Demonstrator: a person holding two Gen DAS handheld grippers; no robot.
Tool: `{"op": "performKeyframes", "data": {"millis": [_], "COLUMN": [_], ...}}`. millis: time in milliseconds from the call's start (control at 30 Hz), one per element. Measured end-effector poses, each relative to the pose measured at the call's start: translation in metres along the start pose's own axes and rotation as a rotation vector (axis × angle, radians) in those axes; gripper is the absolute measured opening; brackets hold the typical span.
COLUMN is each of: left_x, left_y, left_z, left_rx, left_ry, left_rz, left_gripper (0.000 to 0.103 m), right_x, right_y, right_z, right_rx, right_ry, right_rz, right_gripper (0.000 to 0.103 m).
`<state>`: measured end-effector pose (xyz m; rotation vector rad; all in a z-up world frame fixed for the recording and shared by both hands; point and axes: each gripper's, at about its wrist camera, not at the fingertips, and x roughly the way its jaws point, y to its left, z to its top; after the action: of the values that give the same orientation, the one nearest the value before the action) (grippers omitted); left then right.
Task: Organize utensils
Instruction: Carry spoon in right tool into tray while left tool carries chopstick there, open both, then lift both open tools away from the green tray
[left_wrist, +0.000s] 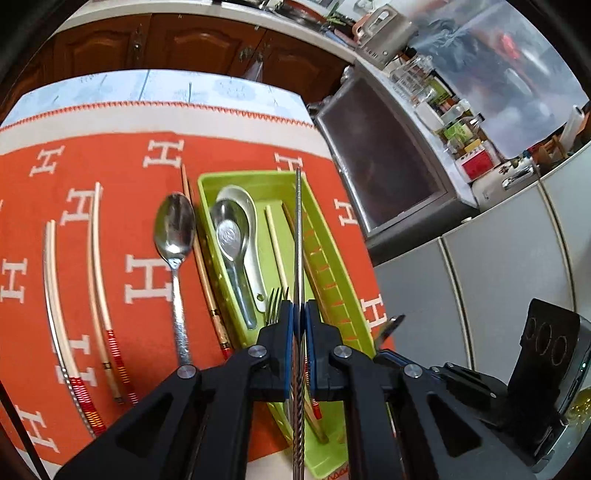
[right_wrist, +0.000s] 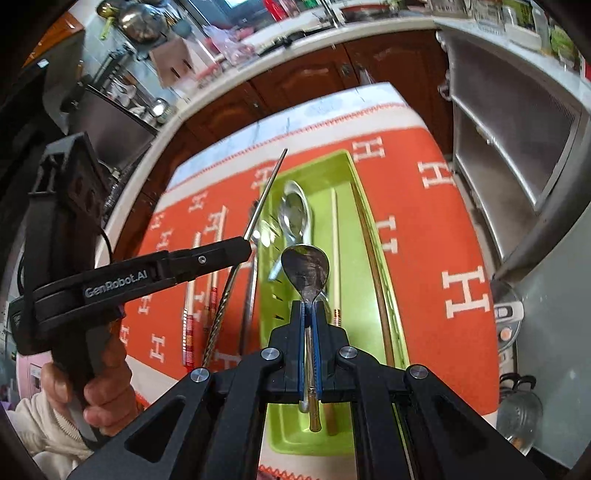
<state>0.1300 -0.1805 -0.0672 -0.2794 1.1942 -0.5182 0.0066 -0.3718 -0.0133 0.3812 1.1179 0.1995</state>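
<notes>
"GenRobot.AI" on left gripper; cloth apparently "H".

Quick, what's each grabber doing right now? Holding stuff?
Left gripper: closed, holding a metal chopstick.
Right gripper: closed, holding a metal spoon by its handle.

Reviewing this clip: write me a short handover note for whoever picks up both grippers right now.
Left gripper: shut on a metal chopstick, held above the green tray.
Right gripper: shut on a metal spoon by its handle, bowl forward, over the tray.
Done: tray already holds a white ceramic spoon, metal spoons, a fork and some chopsticks.
Left: place both held pieces in the tray, then collect from the orange cloth the large spoon and the remaining chopsticks.
</notes>
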Motion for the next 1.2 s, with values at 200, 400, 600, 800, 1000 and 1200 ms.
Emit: {"op": "performKeyframes", "data": {"millis": [200, 400, 600, 800, 1000, 1200], "left_x": [0.014, 0.016, 0.024, 0.037, 0.033, 0.018], "left_y": [-0.005, -0.004, -0.003, -0.008, -0.014, -0.003], "left_z": [-0.003, -0.001, -0.002, -0.003, -0.004, -0.007], "left_rx": [-0.013, -0.031, -0.045, -0.043, -0.004, 0.031], "left_ry": [0.02, 0.022, 0.043, 0.073, 0.063, 0.053], "left_rz": [-0.002, 0.002, 0.011, 0.012, 0.038, 0.084], "left_gripper": [0.004, 0.004, 0.004, 0.008, 0.028, 0.029], "right_x": [0.042, 0.074, 0.059, 0.034, 0.016, 0.013], "right_y": [-0.001, -0.003, -0.011, -0.023, -0.025, -0.013], "right_z": [-0.001, -0.01, -0.009, -0.008, -0.013, -0.014], "right_rx": [0.025, 0.068, 0.082, 0.12, 0.121, 0.099], "right_ry": [0.099, 0.169, 0.077, 0.001, -0.034, -0.032], "right_rz": [0.037, 0.082, -0.01, -0.082, -0.095, -0.095], "right_gripper": [0.004, 0.007, 0.019, 0.019, 0.019, 0.019]}}
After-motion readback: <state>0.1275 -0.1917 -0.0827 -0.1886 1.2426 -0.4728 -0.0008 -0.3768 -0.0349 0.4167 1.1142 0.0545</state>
